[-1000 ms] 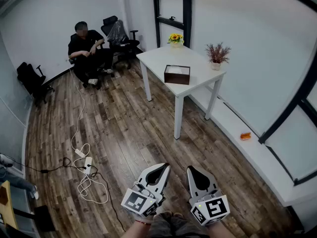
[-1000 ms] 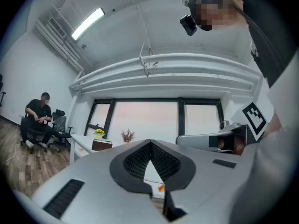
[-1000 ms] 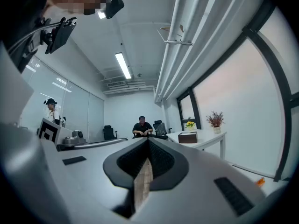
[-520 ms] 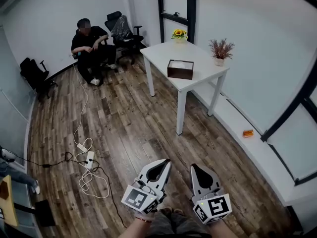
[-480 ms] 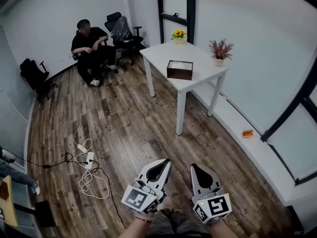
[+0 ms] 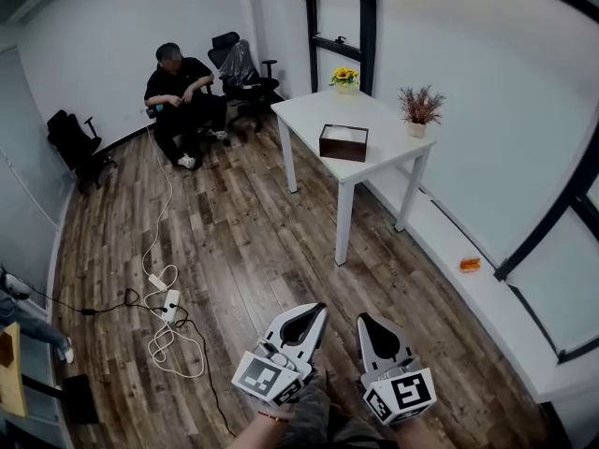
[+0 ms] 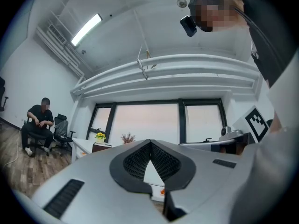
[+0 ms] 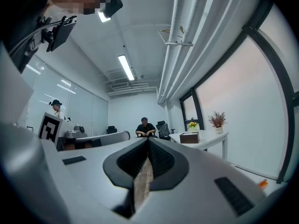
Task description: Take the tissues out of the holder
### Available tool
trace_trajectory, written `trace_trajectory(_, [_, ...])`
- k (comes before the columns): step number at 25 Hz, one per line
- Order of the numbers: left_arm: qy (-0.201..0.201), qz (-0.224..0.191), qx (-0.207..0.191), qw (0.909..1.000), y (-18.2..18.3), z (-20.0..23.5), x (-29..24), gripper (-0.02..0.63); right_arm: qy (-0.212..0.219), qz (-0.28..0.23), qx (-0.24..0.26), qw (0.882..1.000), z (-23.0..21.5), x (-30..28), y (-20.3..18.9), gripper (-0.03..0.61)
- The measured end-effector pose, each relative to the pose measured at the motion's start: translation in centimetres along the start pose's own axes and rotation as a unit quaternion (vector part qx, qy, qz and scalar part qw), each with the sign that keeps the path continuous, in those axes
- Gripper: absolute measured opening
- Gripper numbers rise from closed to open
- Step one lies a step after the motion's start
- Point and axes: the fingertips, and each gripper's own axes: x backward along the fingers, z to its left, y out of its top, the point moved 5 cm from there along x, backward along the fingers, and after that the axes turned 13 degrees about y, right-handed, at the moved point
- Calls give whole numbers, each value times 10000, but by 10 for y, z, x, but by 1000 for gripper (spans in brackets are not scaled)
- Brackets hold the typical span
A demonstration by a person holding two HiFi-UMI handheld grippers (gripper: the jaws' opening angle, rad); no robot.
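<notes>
The tissue holder (image 6: 343, 142) is a dark brown box with white tissue showing in its top. It sits on a white table (image 6: 374, 157) far across the room, and shows small in the left gripper view (image 7: 100, 147) and the right gripper view (image 8: 189, 137). My left gripper (image 6: 314, 310) and right gripper (image 6: 364, 319) are held low at the bottom of the head view, side by side above the wooden floor and well short of the table. Both are shut with nothing between the jaws, as the left gripper (image 7: 150, 143) and the right gripper (image 8: 148, 140) also show in their own views.
A person (image 6: 180, 87) sits on a chair at the back left, beside black office chairs (image 6: 245, 68). A power strip and white cables (image 6: 167, 304) lie on the floor to my left. The table carries a yellow flower pot (image 6: 344, 78) and a dried plant (image 6: 419, 108). An orange object (image 6: 470, 265) lies on the low ledge.
The room has slid slightly down and right in the head view as the camera moved. Both grippers have stayed shut at the bottom of the view.
</notes>
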Motion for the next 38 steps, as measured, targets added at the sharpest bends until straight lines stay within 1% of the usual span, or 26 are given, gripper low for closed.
trace_trajectory(3, [28, 20, 6, 10000, -4, 9, -9, 8, 14, -18, -44, 10000, -9, -8, -4, 6])
trace_trajectory(8, [52, 100, 67, 9999, -13, 28, -41, 8, 6, 57, -39, 10000, -37, -32, -9, 6])
trace_trajectory(13, [29, 59, 141, 9999, -12, 59, -86, 8, -43, -14, 63, 10000, -68, -75, 3, 6])
trace_trajectory(17, [-131, -40, 138, 9998, -9, 84, -130, 8, -80, 68, 242, 9997, -100, -109, 8, 6])
trace_trajectory(25, [-459, -108, 179, 9987, -11, 120, -195, 8, -425, -13, 230, 9988, -150, -161, 12, 6])
trace_trajectory(32, [-523, -51, 267, 9983, -17, 136, -226, 8, -437, 78, 187, 9988, -174, -185, 9, 6])
trace_trajectory(35, [-480, -41, 303, 9984, -18, 145, -237, 8, -474, 76, 112, 9988, -185, -195, 7, 6])
trace_trajectory(38, [-400, -2, 337, 9986, -23, 154, -247, 8, -397, 147, 90, 9991, -195, -206, 3, 6])
